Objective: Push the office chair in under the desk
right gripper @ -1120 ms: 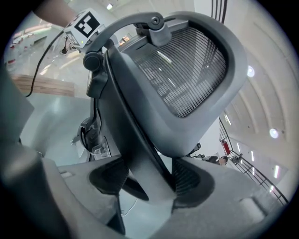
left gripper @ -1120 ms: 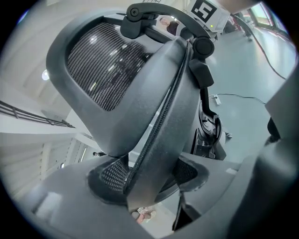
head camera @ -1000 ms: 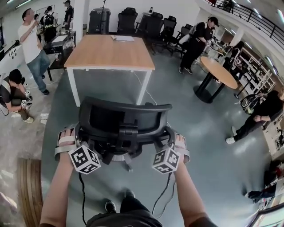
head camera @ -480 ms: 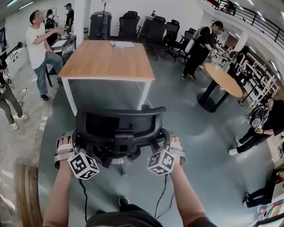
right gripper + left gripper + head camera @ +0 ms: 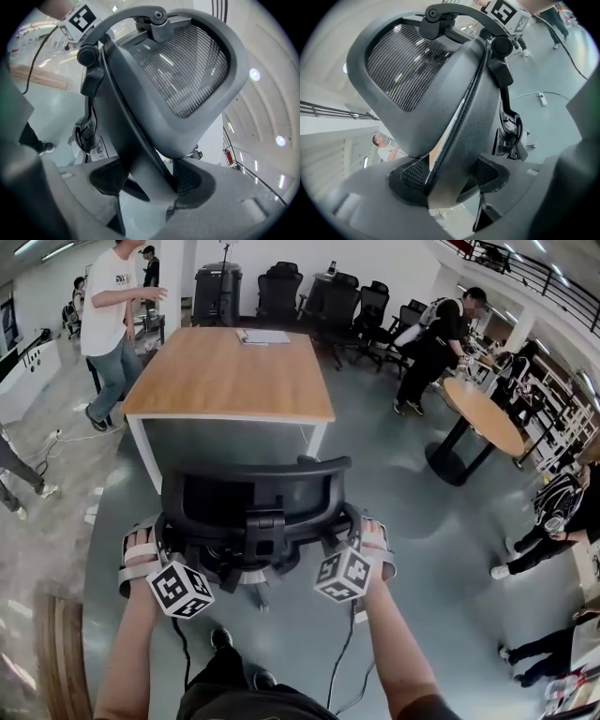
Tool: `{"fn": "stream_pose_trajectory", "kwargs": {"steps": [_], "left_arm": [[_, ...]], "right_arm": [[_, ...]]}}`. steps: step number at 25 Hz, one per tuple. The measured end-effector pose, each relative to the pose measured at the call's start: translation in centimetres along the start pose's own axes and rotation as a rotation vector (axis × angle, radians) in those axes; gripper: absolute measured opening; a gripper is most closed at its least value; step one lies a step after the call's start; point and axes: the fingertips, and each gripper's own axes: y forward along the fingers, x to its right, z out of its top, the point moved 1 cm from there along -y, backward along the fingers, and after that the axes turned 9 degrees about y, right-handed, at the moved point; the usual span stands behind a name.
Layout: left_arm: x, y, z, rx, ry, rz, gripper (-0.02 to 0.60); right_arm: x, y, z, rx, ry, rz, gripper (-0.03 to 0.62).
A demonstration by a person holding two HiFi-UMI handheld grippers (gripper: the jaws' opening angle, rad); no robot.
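Observation:
The black mesh-backed office chair stands on the grey floor with its back toward me. It faces the wooden desk with white legs just beyond it. My left gripper is shut on the left edge of the chair back. My right gripper is shut on the right edge. In the left gripper view the back's frame runs between the pads. The right gripper view shows the same frame pinched between its pads. The seat is hidden behind the back.
Papers lie on the desk's far end. A person in a white shirt stands left of the desk. A round wooden table and several people are to the right. Black chairs line the back wall. Cables trail on the floor.
The chair and both grippers have moved forward, so the desk's near edge now sits just past the chair back. The person in white has stepped further back on the left.

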Motion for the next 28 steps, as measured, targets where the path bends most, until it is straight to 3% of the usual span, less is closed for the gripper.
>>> {"fn": "stream_pose_trajectory", "kwargs": {"steps": [7,14,28], "left_arm": [[0.1,2.0,-0.1,0.020,0.021,0.025,0.293],[-5.4,10.9,-1.2,0.047,0.041,0.012,0.288],[-10.8,19.6,-1.9,0.052,0.053,0.031,0.288]], "right_arm": [[-0.3,1.8,-0.3,-0.003,0.009,-0.024,0.276],[2.1,9.7,4.0,-0.027,0.017,-0.043,0.276],[5.1,17.8,8.1,-0.016,0.020,-0.077,0.276]]}}
